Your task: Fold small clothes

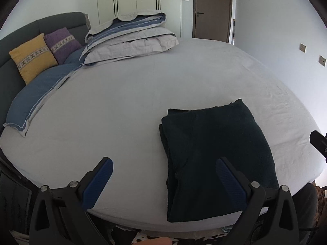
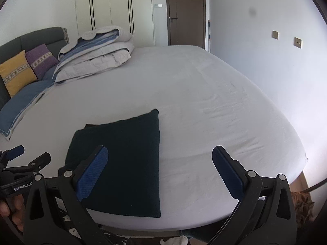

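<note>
Two tools are in our hands, both spread wide and holding nothing. Our left tool (image 1: 164, 168) hangs over the near edge of the bed (image 1: 122, 102), one finger above bare sheet and the other above the dark garment (image 1: 214, 153). Our right tool (image 2: 159, 157) hangs beside it, its left finger over the garment's near part. The garment lies folded into a flat rectangle at the bed's near edge. At the far left corner we see a folded duvet (image 1: 130, 38), a yellow cushion (image 1: 32, 59) and a purple cushion (image 1: 62, 45).
</note>
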Demonstrator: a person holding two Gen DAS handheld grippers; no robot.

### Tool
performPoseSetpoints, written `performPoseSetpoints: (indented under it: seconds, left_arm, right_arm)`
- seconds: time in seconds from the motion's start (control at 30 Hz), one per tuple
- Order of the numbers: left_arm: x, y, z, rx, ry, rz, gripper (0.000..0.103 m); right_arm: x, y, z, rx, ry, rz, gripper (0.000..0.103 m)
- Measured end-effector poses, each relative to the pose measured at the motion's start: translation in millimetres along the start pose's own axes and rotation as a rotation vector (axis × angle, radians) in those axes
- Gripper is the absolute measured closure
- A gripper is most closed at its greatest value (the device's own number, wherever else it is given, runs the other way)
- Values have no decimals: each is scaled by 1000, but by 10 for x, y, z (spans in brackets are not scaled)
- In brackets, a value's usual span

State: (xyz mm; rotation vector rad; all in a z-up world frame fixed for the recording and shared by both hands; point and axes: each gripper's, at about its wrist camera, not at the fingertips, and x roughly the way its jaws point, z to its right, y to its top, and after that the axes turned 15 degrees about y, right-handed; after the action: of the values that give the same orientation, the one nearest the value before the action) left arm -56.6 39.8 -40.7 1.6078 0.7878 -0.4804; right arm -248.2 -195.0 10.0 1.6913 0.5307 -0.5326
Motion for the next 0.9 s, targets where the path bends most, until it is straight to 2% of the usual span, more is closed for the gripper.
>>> performPoseSetpoints:
  seconds: [0.13,0.27,0.47,0.9]
  left_arm:
    - [-22,-14,-33,4,20,-18,0]
    - [17,-41,-31,-1,11,-51,0]
    - [39,-64,-37,-10,20,-74,0]
    - [47,-83,-10,-1,35,-73,0]
  right_arm:
    - [266,-96,57,33,3,-69,0]
    - [381,-180,55,27,9,-99,0]
    - [371,-182,28,2,16,-115,0]
    - [400,-158,-50,-15,33,-132,0]
